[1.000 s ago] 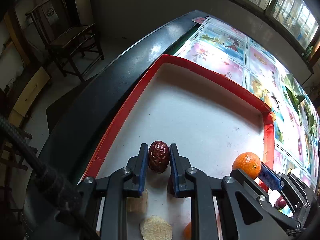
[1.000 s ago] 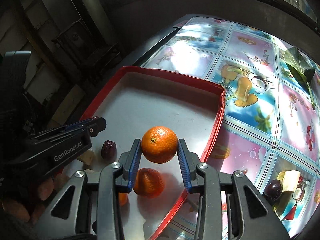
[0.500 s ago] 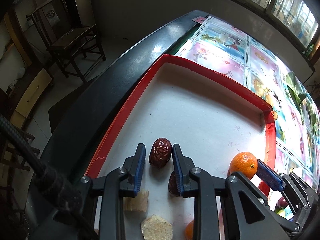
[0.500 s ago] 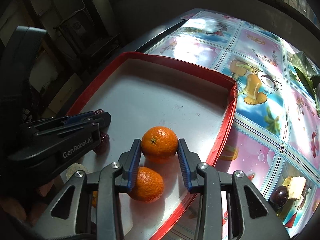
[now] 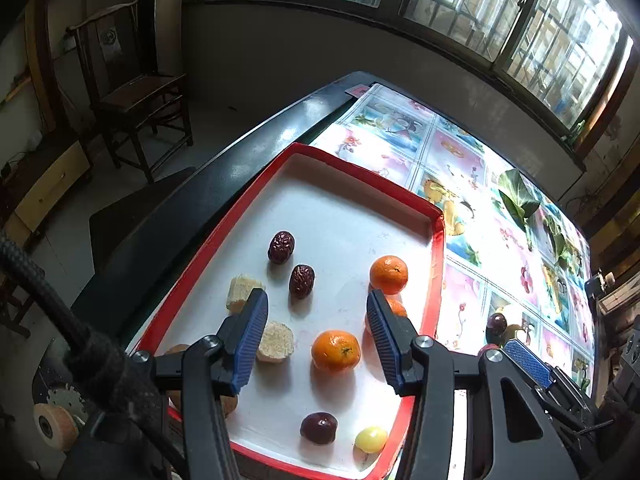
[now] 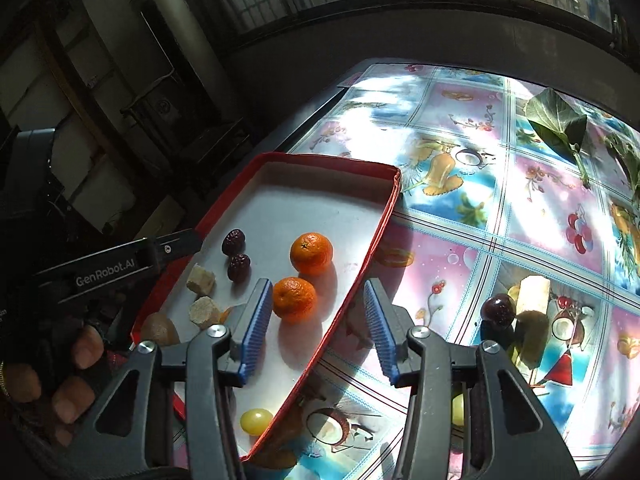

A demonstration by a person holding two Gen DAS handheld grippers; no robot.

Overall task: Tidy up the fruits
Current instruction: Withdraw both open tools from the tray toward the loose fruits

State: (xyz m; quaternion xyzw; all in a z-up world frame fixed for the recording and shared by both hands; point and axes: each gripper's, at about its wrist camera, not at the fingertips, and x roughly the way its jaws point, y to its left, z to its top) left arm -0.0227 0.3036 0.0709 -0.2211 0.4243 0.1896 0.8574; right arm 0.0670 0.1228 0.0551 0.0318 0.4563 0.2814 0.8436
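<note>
the left black two-finger gripper with blue ribbed pads [image 5: 316,332] tilts downward, its fingers just spread apart and holding nothing. the right black two-finger gripper with blue ribbed pads [image 6: 318,326] likewise has just widened, empty.

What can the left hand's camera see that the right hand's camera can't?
Only the left wrist view shows a dark round fruit at the tray's near end, and a wooden chair. Only the right wrist view shows a pale block on the tablecloth. Both show the red tray, its oranges, two red dates and a yellow fruit.
</note>
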